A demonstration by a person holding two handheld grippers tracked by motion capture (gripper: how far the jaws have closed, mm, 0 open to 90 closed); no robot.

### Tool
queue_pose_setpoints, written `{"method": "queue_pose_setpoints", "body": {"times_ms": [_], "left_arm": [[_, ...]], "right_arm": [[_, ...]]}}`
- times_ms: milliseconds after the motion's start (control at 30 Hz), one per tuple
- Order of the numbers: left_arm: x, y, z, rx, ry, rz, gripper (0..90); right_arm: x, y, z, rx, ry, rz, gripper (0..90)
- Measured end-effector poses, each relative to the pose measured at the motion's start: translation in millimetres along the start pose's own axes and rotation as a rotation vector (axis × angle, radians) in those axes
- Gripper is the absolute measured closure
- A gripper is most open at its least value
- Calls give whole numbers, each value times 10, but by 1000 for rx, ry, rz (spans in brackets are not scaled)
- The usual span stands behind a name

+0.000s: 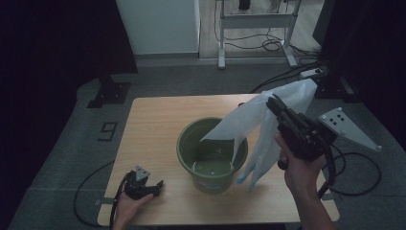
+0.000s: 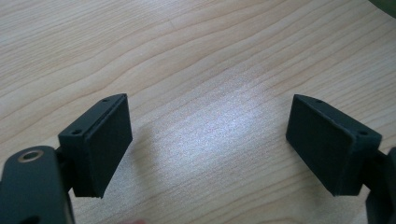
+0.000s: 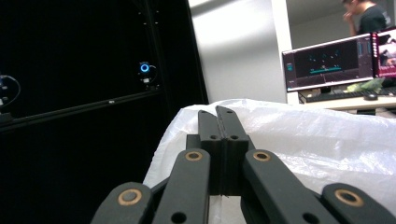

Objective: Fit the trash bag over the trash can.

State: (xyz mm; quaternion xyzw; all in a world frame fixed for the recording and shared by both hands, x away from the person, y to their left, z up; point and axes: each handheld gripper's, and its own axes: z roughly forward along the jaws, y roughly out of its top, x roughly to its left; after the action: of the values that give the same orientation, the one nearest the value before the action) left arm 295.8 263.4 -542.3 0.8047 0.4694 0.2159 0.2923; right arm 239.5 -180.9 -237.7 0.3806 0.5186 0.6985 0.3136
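Note:
A green bucket (image 1: pixel 212 143) stands in the middle of the wooden table (image 1: pixel 153 120). My right gripper (image 1: pixel 274 102) is raised above the table's right side, shut on a white plastic bag (image 1: pixel 249 122). The bag drapes from the jaws, one corner reaching into the bucket's mouth and a long tail hanging past its right side. In the right gripper view the closed jaws pinch the white bag (image 3: pixel 308 140). My left gripper (image 1: pixel 154 184) rests on the table at the front left, open, with bare wood between its pads (image 2: pixel 109 140).
A grey stand with cables (image 1: pixel 256 28) is on the floor beyond the table. Black curtains hang at left and right. In the right gripper view a desk with a monitor (image 3: pixel 327 63) and a person behind it are far off.

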Motion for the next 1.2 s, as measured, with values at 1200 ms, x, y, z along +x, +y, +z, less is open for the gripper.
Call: {"method": "queue_pose_setpoints", "body": {"times_ms": [1200], "left_arm": [[2,33,-52,-6,-11,-40,141]], "right_arm": [[-148,-950,69,265,25,17,890]]}}
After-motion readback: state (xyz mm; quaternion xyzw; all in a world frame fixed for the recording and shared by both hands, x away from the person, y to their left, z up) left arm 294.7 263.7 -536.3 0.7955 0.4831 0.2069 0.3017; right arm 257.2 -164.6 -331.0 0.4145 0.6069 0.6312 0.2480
